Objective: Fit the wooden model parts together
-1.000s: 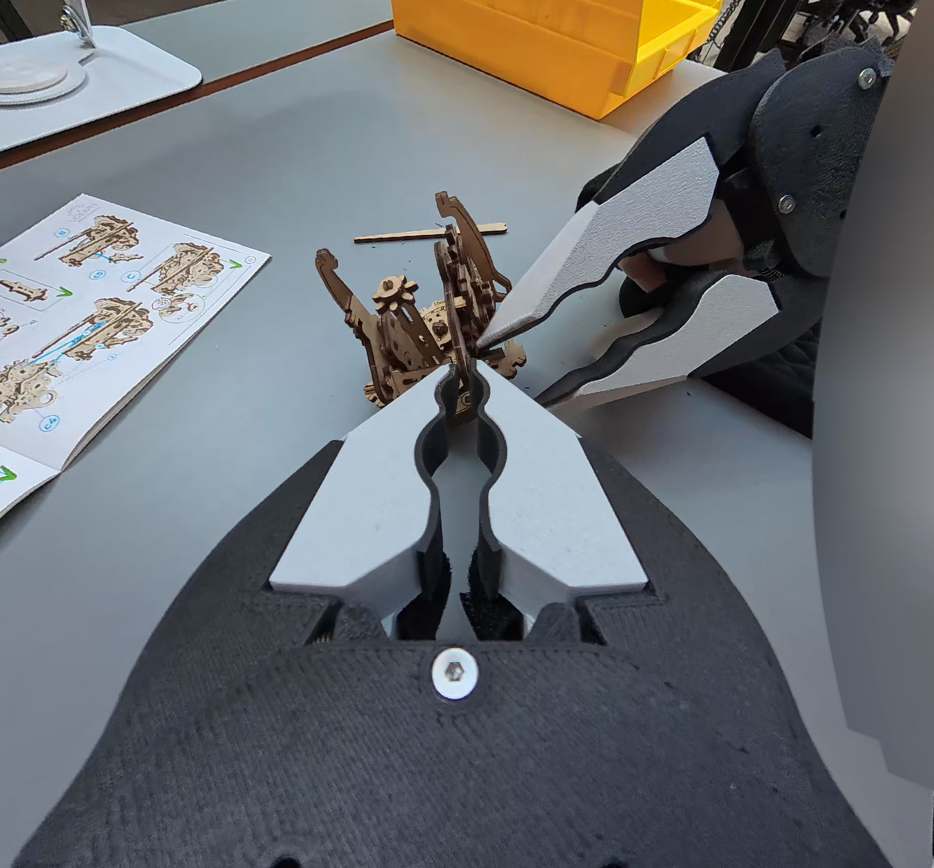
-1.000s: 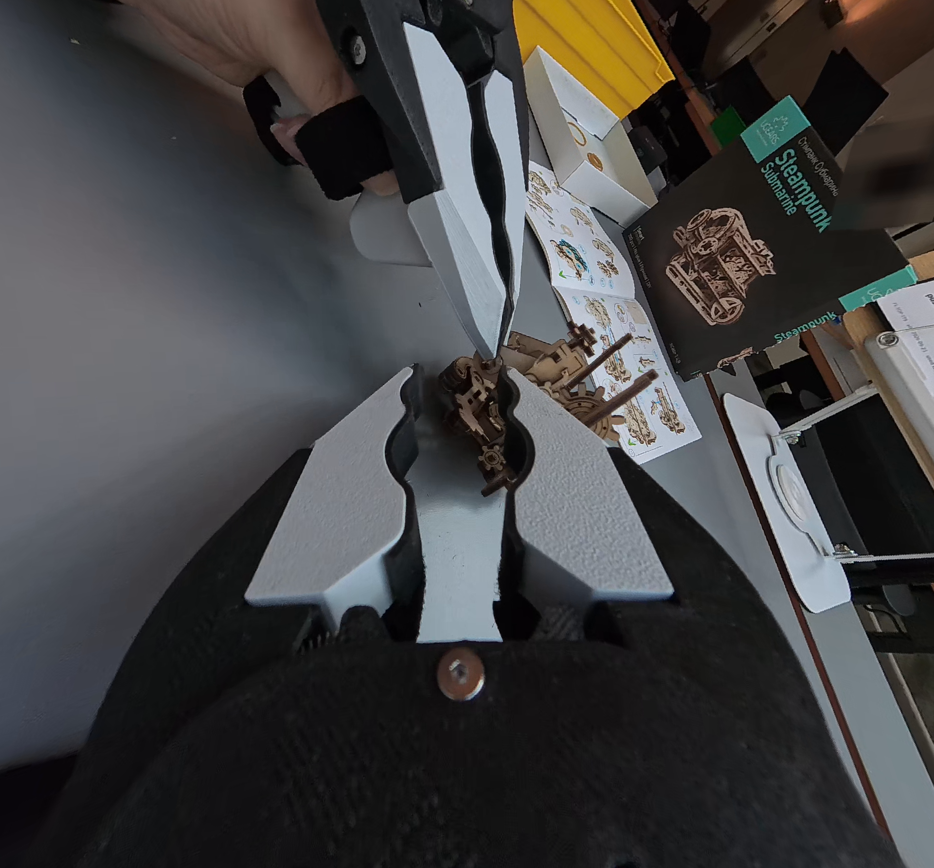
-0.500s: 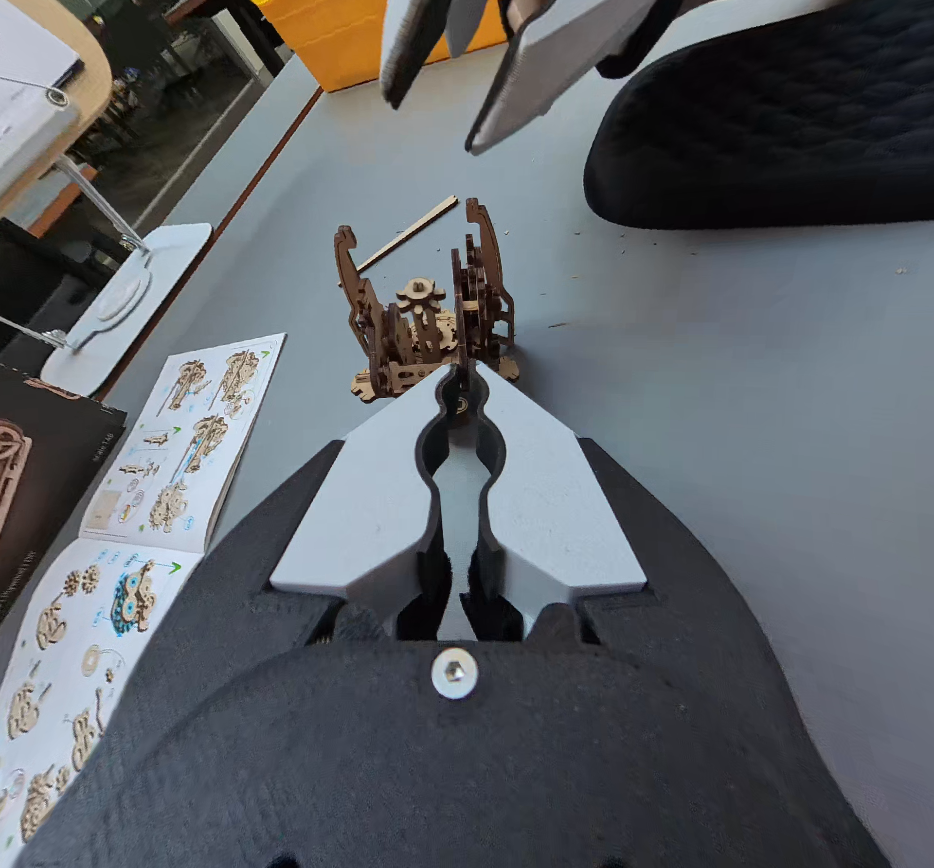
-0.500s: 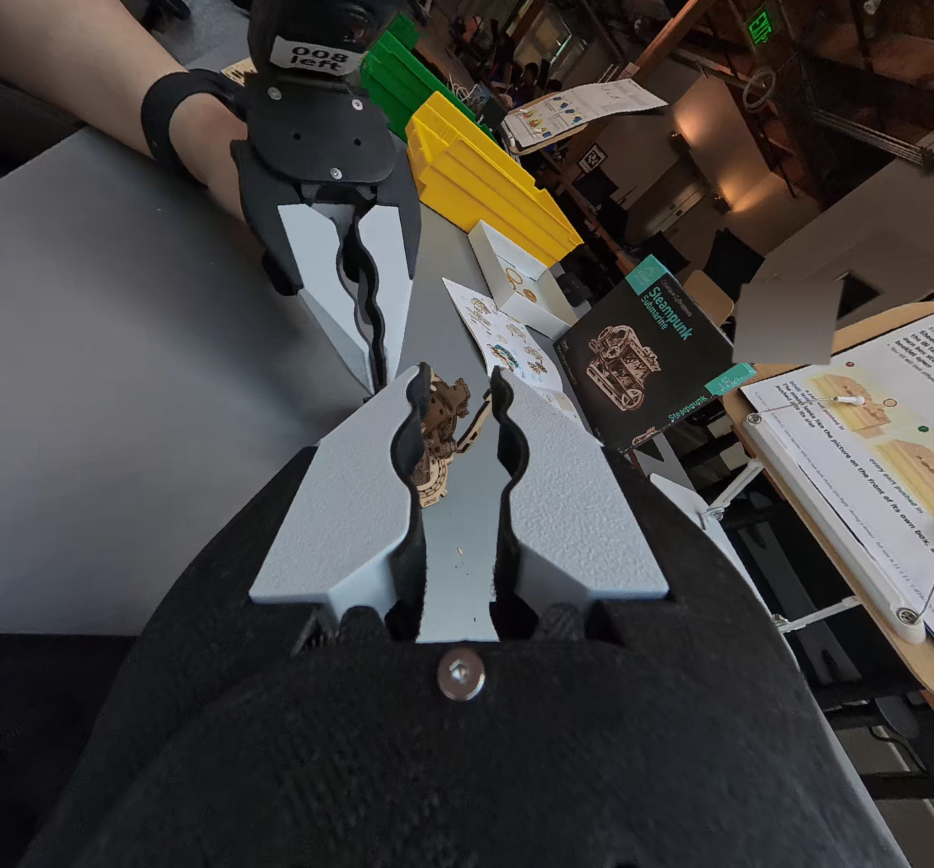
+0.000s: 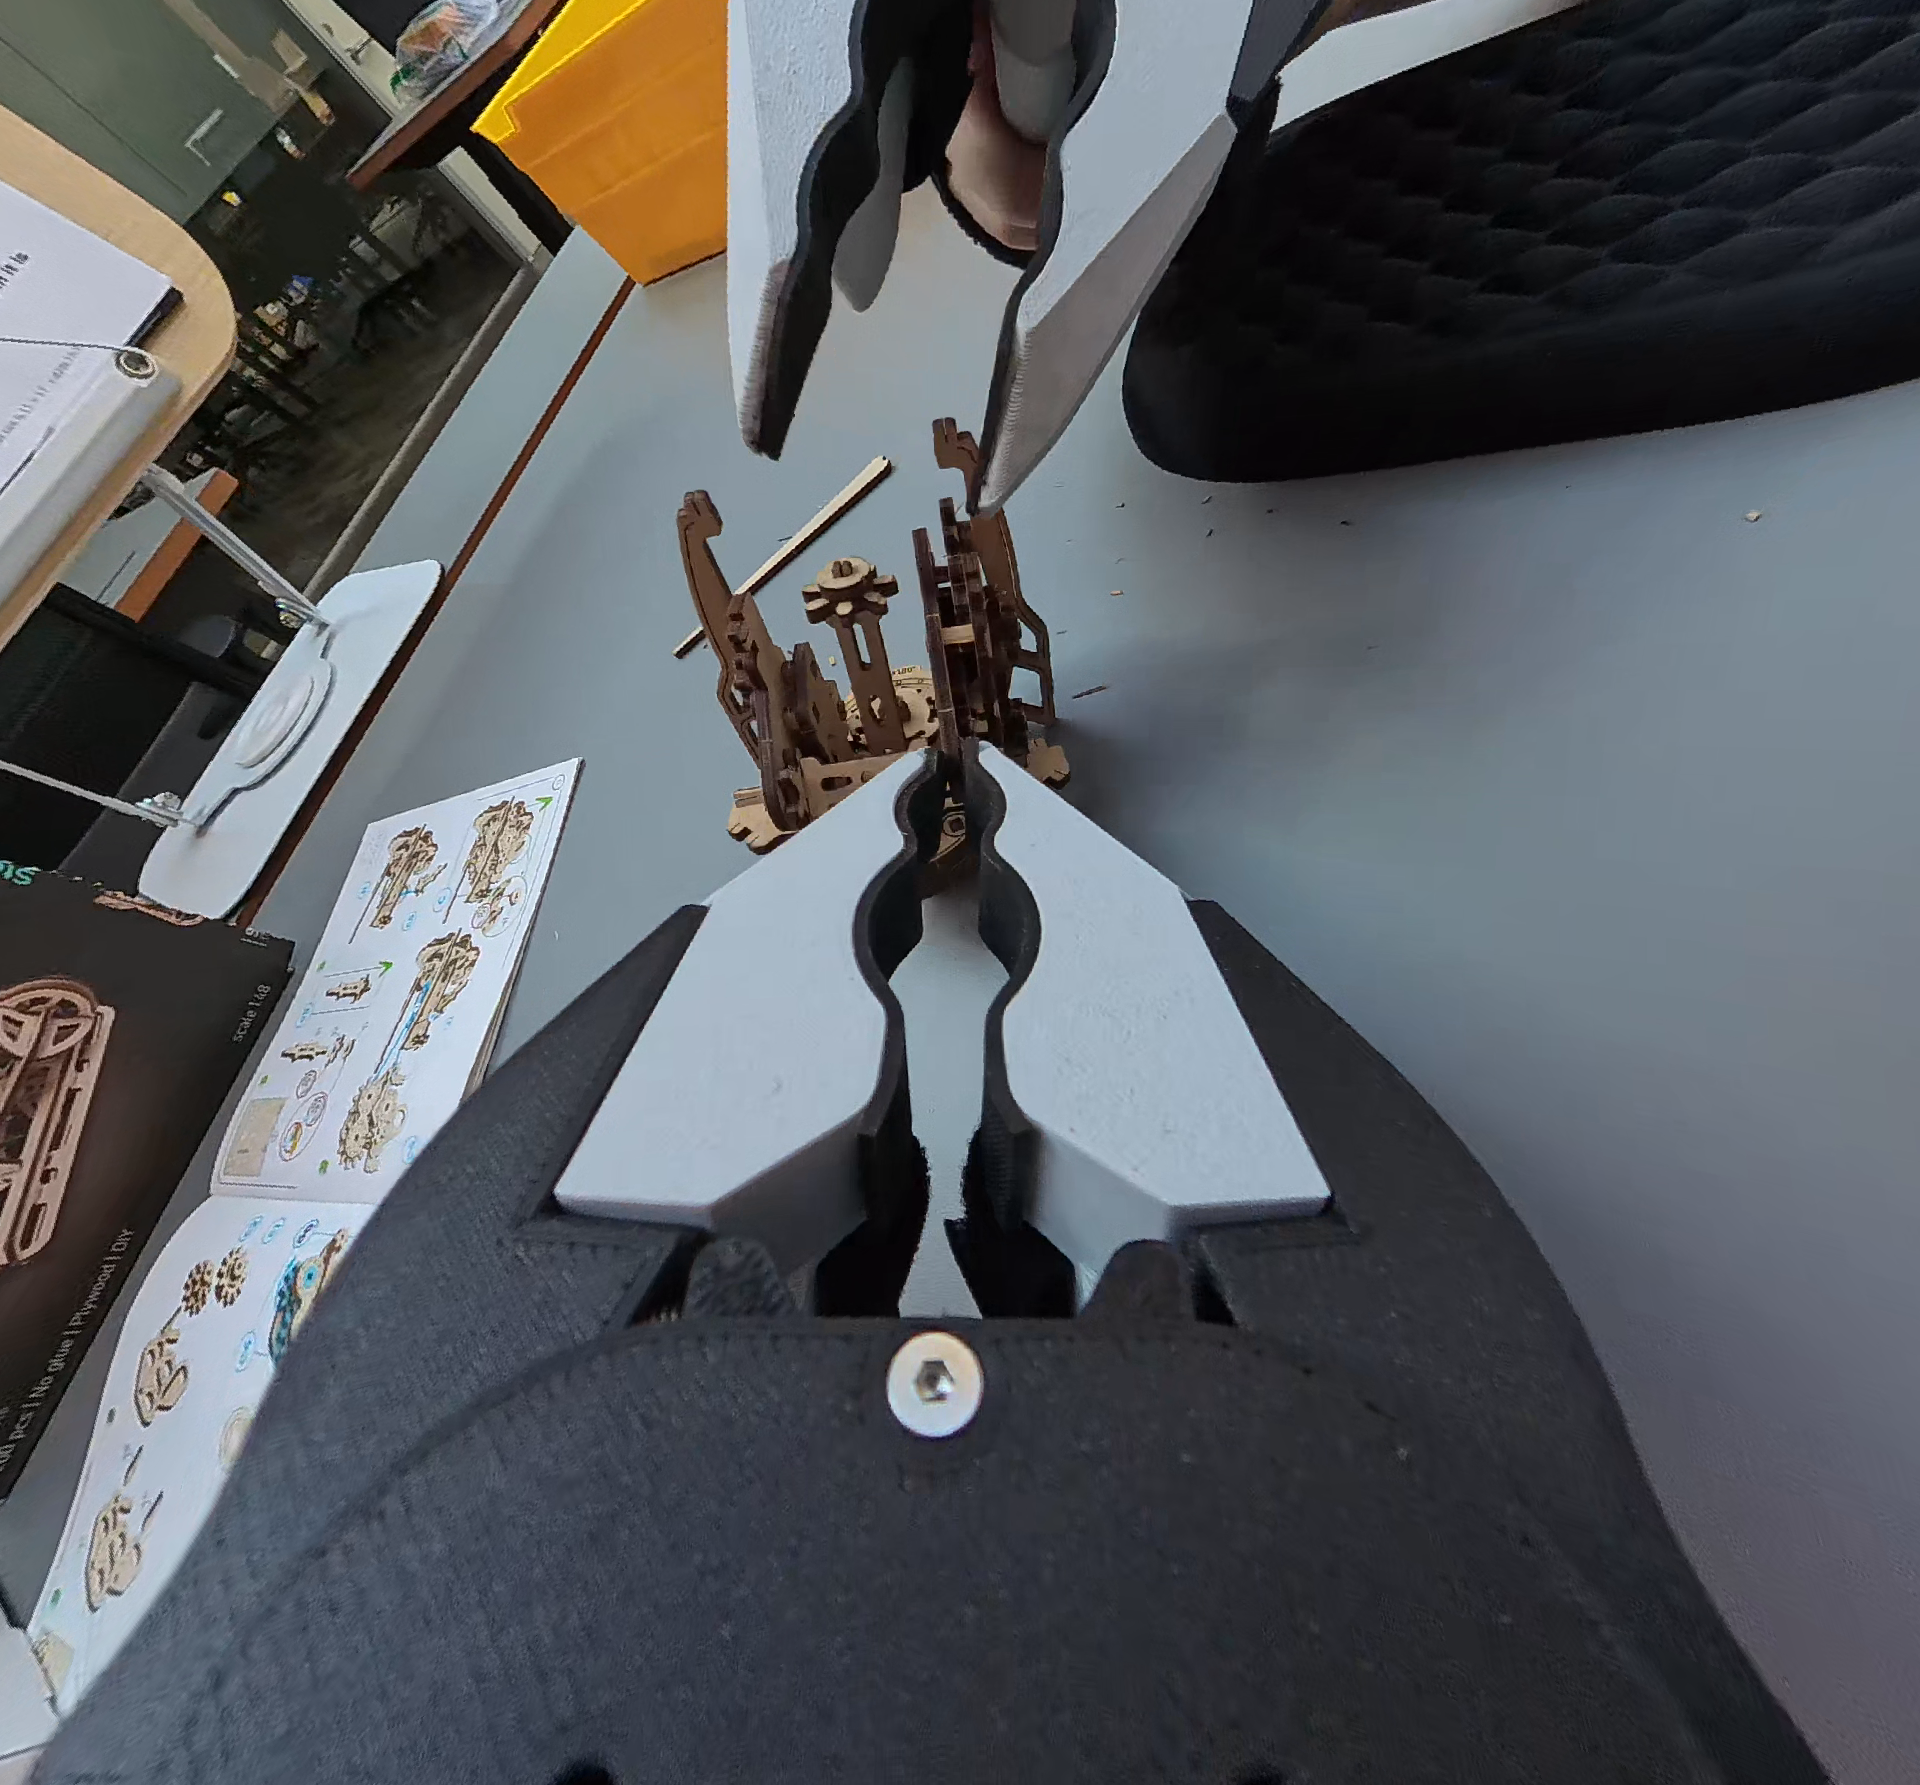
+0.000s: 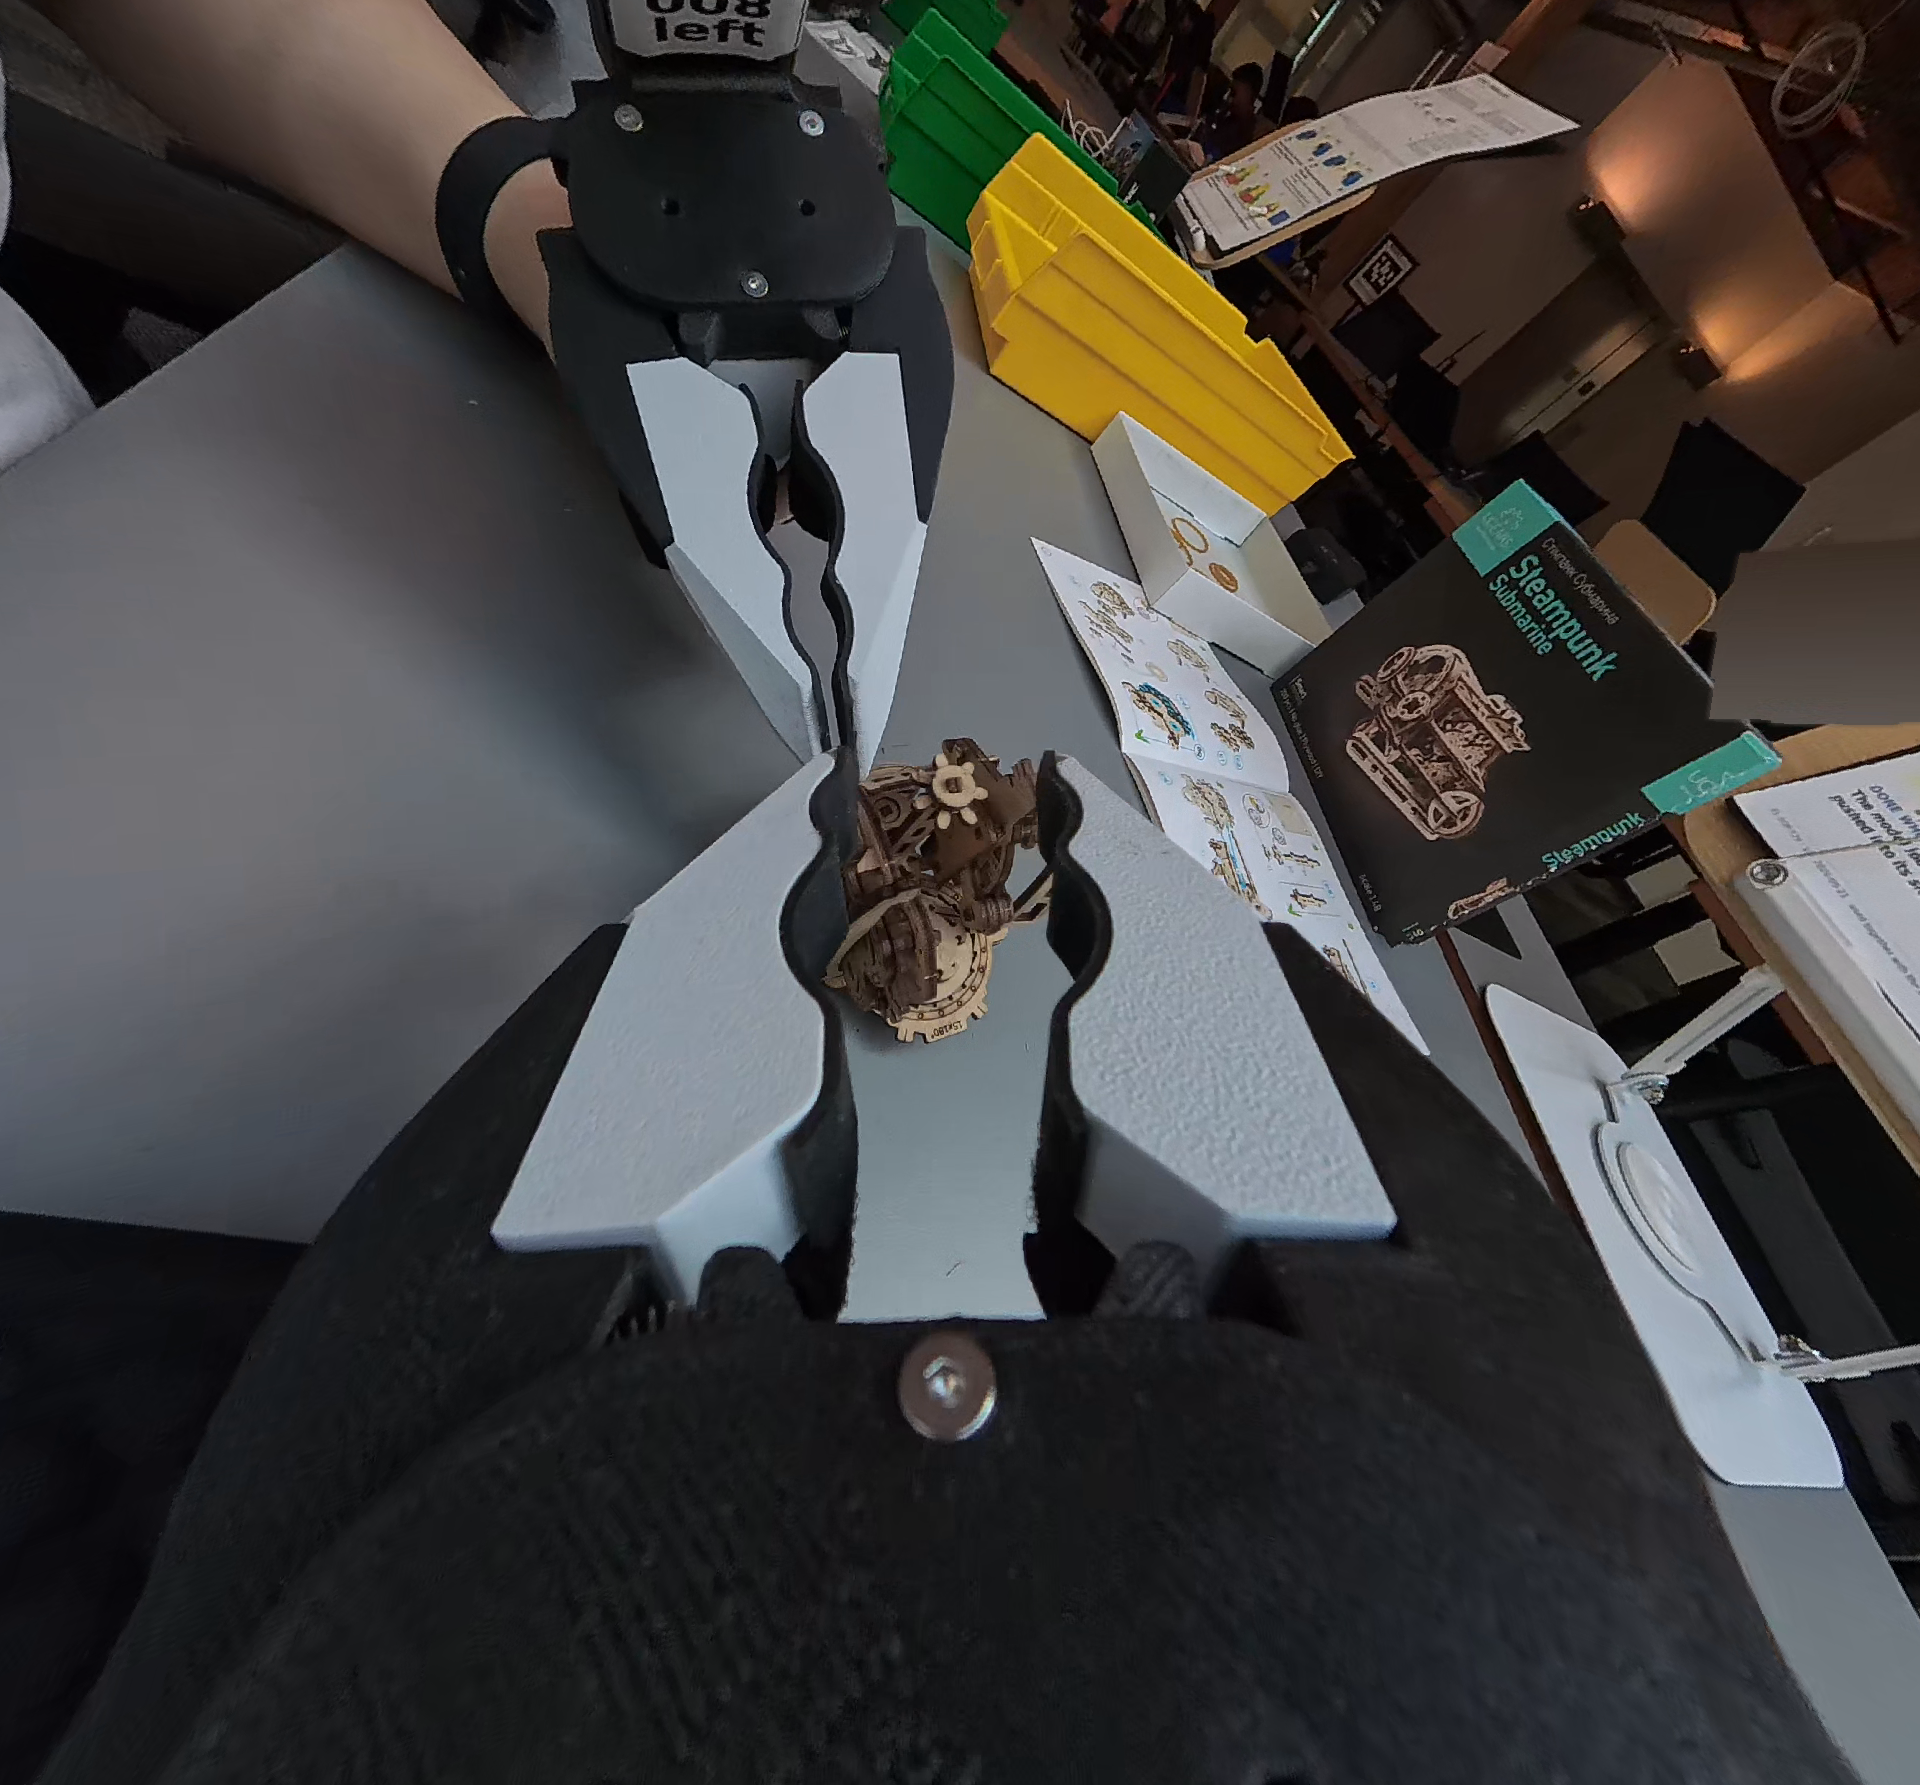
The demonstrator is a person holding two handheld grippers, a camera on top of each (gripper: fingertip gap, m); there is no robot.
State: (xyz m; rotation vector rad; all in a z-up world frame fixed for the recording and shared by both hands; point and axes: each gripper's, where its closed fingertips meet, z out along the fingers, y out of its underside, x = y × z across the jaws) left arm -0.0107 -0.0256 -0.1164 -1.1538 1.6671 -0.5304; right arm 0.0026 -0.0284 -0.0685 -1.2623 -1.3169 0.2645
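Model (image 5: 883, 675) sits mid-table (image 5: 1455, 800), pinched by left claw (image 5: 954, 771); right claw (image 5: 878, 478) hovers above, spread.

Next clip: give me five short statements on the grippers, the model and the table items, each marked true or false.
1. The left gripper is shut on the wooden model. True.
2. The right gripper is clamped on the model. False: its fingers stand open above it.
3. A loose wooden stick lies on the table behind the model. True.
4. The instruction booklet is closed. False: it lies open.
5. The yellow bin sits on the model's box. False: they are apart.
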